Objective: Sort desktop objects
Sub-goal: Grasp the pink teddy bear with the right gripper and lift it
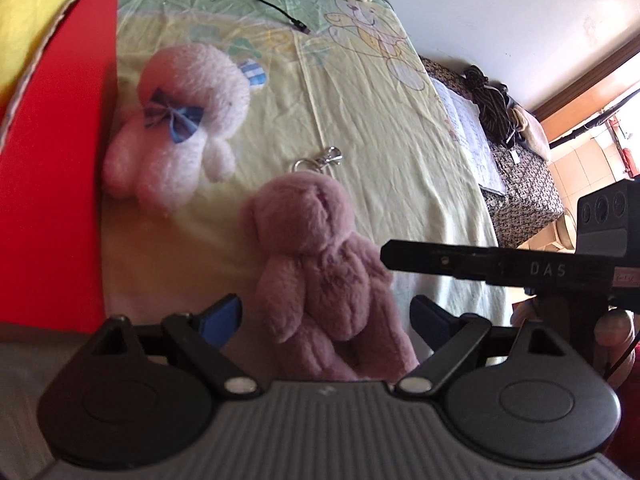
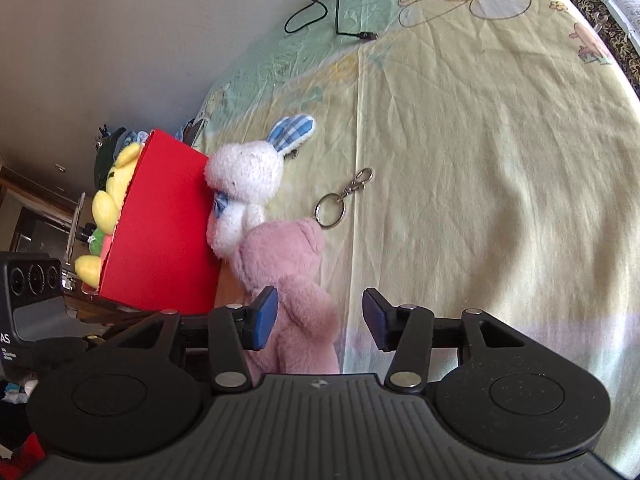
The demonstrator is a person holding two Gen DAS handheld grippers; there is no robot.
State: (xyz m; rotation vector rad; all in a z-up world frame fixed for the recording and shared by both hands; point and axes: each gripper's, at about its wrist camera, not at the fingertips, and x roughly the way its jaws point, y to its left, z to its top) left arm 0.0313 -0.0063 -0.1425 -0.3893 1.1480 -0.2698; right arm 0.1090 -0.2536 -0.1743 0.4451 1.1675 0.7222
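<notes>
- left gripper [image 1: 326, 312] is sitting wide open around the pink bear [image 1: 320, 268], pads apparently not touching
- right gripper [image 2: 320, 316] is hanging open too, holding nothing
- white bunny [image 2: 244, 184] is leaning on the red box [image 2: 160, 224]

Plain white wall [image 2: 120, 20] behind cartoon-print sheet [image 2: 480, 160]; tiled floor [image 1: 580, 168], wooden trim [image 1: 592, 80], daylight.
</notes>
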